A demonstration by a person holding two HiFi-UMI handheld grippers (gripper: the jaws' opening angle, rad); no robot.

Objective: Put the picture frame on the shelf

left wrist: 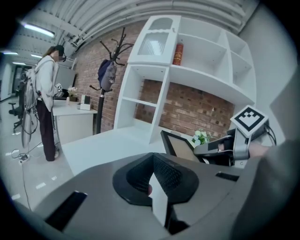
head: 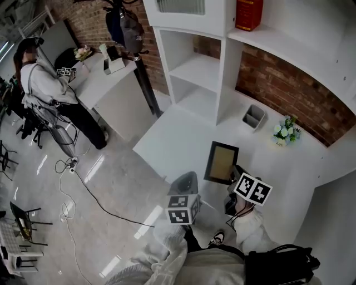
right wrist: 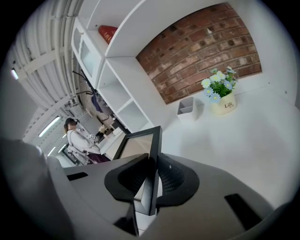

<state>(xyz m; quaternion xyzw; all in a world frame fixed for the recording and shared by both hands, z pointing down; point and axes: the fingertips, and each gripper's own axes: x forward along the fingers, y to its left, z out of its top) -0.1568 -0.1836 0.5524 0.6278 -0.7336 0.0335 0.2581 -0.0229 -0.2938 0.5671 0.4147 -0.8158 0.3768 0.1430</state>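
Right gripper view: right tool (right wrist: 151,174), jaws clamped on one edge moulding of the picture frame (right wrist: 137,145), which stands edge-on between them. Left gripper view: left tool (left wrist: 153,177), jaws together with nothing between them, held near the frame and apart from it. Frame: rectangular, with a narrow black moulding and a flat tan panel. It looks thin and light, and is probably liable to pivot in an edge grip. Location: tilted over the near part of the white surface (head: 183,133); whether its lower edge touches cannot be told. Farther back: grey holder (head: 254,117) and pot of flowers (head: 286,131) by the brick wall. Beyond: white shelf (head: 192,69) with open compartments, red box (head: 248,14) on an upper level. Step in hand, by judgement: frame grasped, transfer not yet made. The next move calls for lifting the frame, carrying it across the surface to an open compartment, and standing it upright before release.
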